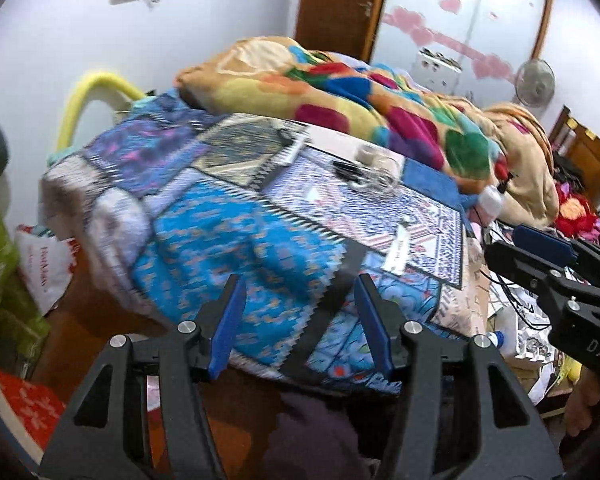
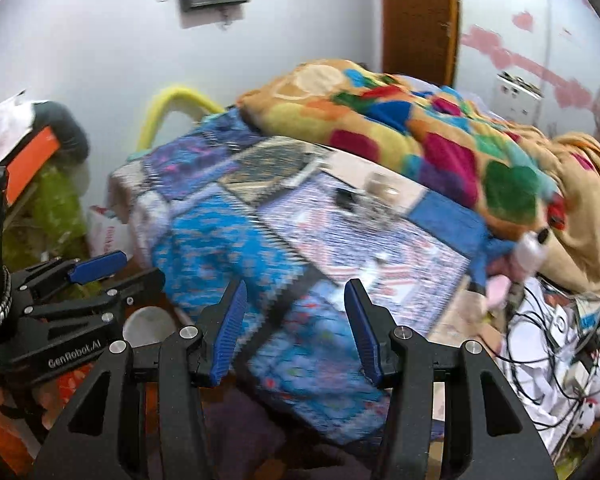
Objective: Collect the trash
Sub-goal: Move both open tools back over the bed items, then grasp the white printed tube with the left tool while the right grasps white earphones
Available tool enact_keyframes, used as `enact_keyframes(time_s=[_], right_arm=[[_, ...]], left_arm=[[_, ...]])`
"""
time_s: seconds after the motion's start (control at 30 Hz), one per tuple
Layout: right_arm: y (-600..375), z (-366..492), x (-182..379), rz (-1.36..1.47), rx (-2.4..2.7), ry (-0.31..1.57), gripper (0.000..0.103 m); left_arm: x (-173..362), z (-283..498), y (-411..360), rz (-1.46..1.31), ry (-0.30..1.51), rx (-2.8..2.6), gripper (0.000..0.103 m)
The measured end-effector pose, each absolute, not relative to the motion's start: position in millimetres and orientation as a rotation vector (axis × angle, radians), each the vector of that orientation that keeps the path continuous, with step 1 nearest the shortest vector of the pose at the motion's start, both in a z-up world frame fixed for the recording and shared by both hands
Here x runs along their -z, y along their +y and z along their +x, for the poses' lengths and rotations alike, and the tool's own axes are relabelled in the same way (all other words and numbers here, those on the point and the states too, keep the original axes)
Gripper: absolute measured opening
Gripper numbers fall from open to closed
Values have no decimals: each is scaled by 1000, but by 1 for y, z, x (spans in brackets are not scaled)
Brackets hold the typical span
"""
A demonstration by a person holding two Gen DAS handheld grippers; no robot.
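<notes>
Both tongs, left [image 1: 300, 320] and right [image 2: 294, 326], spread wide, empty, above bed [image 1: 228, 240]. Clear wrapper [image 1: 376, 176] lies mid-quilt; I judge: reach farther, descend slow, pinch crinkled edge.

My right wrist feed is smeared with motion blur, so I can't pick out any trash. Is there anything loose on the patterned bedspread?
Observer: Yes. The left wrist view shows a white paper slip lying flat on the bedspread, toward its right side.
Operator: Anything further back?
Observer: What looks like a crumpled clear plastic wrapper lies beside a small pale roll, perhaps tape. Both are just in front of the colourful blanket.
Operator: Is the left tool free to take one?
Observer: Yes. The left tool is open and holds nothing.
</notes>
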State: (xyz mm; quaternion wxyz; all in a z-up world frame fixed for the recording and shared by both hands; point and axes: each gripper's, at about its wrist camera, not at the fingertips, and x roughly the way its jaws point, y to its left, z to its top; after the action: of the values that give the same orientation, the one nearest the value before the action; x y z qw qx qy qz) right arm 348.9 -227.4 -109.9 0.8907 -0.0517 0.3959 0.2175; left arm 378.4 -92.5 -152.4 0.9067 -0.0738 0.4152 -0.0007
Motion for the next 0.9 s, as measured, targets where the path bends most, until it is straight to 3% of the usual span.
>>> enact_keyframes(time_s=[0.57, 0.9], right_arm=[[-320, 428, 174, -21, -297, 943, 47], [-330, 451, 194, -25, -310, 956, 47]], left_arm=[[248, 521, -210, -10, 1028, 220, 55], [270, 543, -246, 163, 980, 253, 53]])
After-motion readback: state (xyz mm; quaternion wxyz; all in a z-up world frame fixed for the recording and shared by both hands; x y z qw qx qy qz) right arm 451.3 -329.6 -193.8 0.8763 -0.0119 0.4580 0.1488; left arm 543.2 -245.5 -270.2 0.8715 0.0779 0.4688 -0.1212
